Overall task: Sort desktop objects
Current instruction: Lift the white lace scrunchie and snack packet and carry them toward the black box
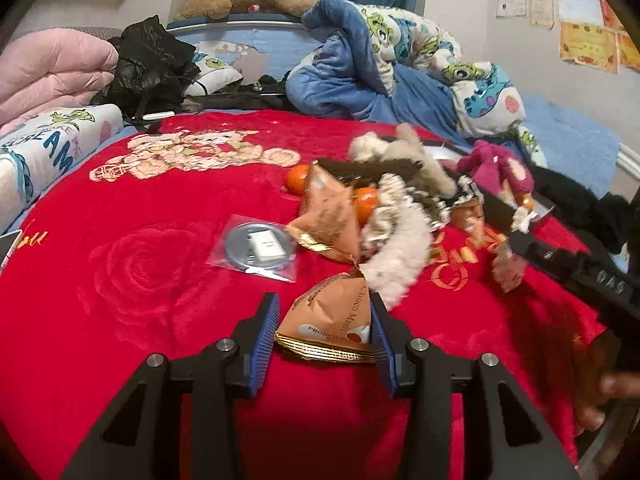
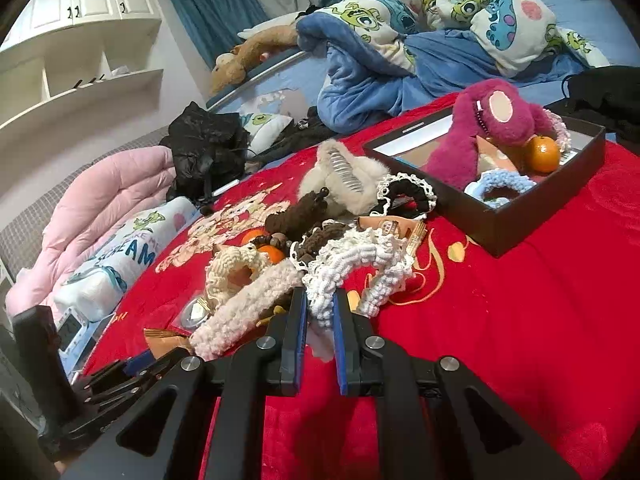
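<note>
A home bedroom: ahead of the tool lies a bed under a red rose blanket (image 1: 120, 280), with a cartoon duvet (image 2: 440, 12), pink quilt (image 1: 52, 68) and plush toy (image 1: 248, 0) beyond, teal curtains (image 2: 208, 12) behind.

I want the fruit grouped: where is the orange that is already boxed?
In the right wrist view, upper right: the orange sits inside the black box, tucked beside the magenta plush bear.

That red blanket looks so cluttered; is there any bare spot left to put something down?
Yes. The red blanket is bare left of the bagged disc, over the rose pattern, and again in front of the black box toward the right edge. The middle is crowded: scrunchies, oranges and snack packets heaped together.
</note>
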